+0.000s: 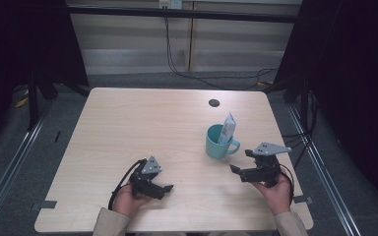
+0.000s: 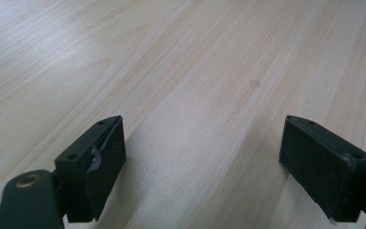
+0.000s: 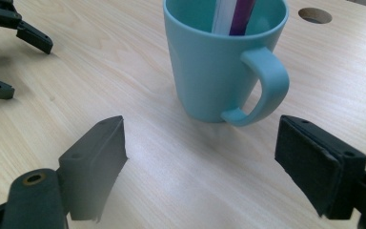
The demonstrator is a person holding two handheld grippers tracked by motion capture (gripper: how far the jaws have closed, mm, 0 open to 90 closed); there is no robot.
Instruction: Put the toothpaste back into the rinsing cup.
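Currently right tongs [image 1: 239, 161] spread apart, empty, just beside teal plastic mug [image 1: 218, 142] holding white-and-purple sachet [image 1: 227, 129], right of centre on light wooden table [image 1: 142, 123]. Left tongs [image 1: 166, 189] likewise apart, idle. Advice: approach level, avoid handle, close gently.

In your right gripper view the top edge cut off the mug [image 3: 219, 67] rim's far side and the upper part of the packet [image 3: 233, 14] standing inside it, so its print was unreadable. The mug wall hid the packet's lower end. Your forearms left the high view at the bottom edge, and the tabletop [image 1: 142, 118] hole was too small to judge.
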